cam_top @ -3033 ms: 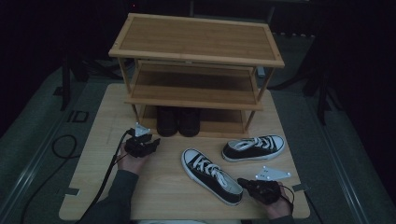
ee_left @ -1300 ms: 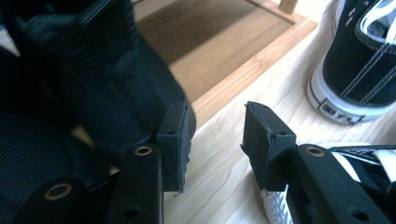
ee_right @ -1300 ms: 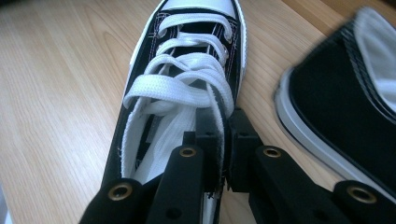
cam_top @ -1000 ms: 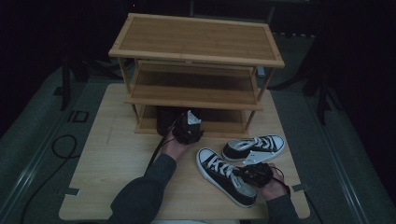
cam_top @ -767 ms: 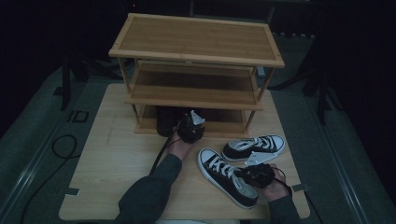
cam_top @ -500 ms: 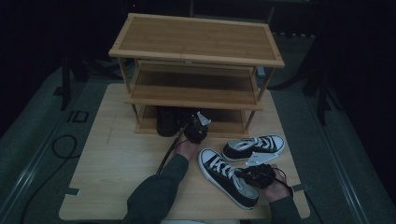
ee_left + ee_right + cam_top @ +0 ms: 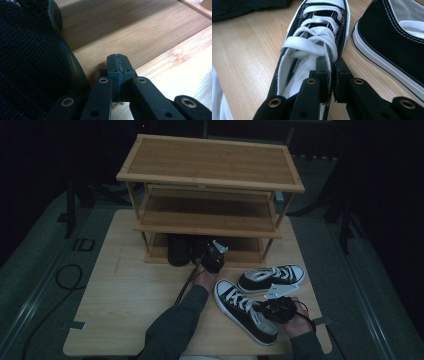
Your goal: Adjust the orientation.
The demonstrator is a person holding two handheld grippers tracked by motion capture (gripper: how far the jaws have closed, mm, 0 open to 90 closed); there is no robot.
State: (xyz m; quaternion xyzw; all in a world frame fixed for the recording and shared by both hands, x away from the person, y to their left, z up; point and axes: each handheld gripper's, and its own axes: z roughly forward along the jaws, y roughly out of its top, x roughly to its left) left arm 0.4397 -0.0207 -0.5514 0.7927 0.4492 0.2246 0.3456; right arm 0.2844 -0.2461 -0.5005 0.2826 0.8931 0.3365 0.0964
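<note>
two tools (image 7: 117, 65) (image 7: 331, 67): left shut empty, right pinching sneaker (image 7: 317, 37) collar.

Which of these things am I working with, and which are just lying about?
In hand: near sneaker, gripped at its collar by the right gripper; dark shoe beside the shut left gripper; shoe rack.
Lying about: second sneaker, floor cable.

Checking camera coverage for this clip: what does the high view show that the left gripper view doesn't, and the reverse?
High view alone: the whole three-tier rack, two laced sneakers on the table, and the right gripper at the nearer sneaker's collar. Left gripper view alone: the left gripper with its jaws pressed together, nothing between them. Both: a black shoe beside that gripper at the rack's bottom shelf.
</note>
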